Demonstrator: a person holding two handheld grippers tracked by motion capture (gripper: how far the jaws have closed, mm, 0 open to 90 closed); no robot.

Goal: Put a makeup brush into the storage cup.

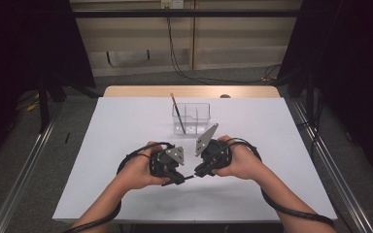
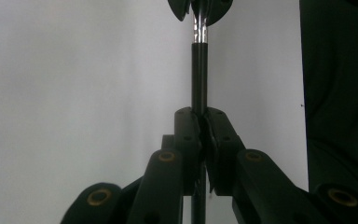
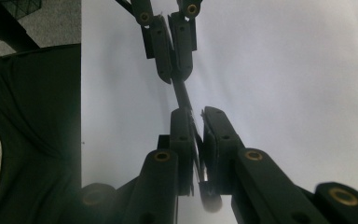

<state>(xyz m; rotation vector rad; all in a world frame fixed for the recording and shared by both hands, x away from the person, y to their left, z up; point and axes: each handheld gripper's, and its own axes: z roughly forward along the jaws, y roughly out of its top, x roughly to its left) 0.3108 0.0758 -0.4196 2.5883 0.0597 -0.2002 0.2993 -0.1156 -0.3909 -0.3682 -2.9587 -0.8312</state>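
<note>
A thin black stick (image 2: 199, 70) with a silver metal band near one end, like a brush or pen, is held between both grippers just above the white table (image 1: 126, 126). My left gripper (image 2: 201, 116) is shut on its black shaft. My right gripper (image 3: 196, 116) is shut on the silver end, and its tips (image 2: 200, 9) face the left ones. In the high view the left gripper (image 1: 179, 180) and right gripper (image 1: 196, 173) meet tip to tip near the table's middle front, with the stick (image 1: 189, 177) short between them. In the right gripper view the stick (image 3: 182, 95) runs to the left gripper (image 3: 172, 70).
A clear plastic holder (image 1: 191, 118) with compartments stands behind the grippers, with a long thin pencil-like stick (image 1: 177, 112) leaning in its left part. Black cloth hangs at the table's near edge. Cables trail from both grippers.
</note>
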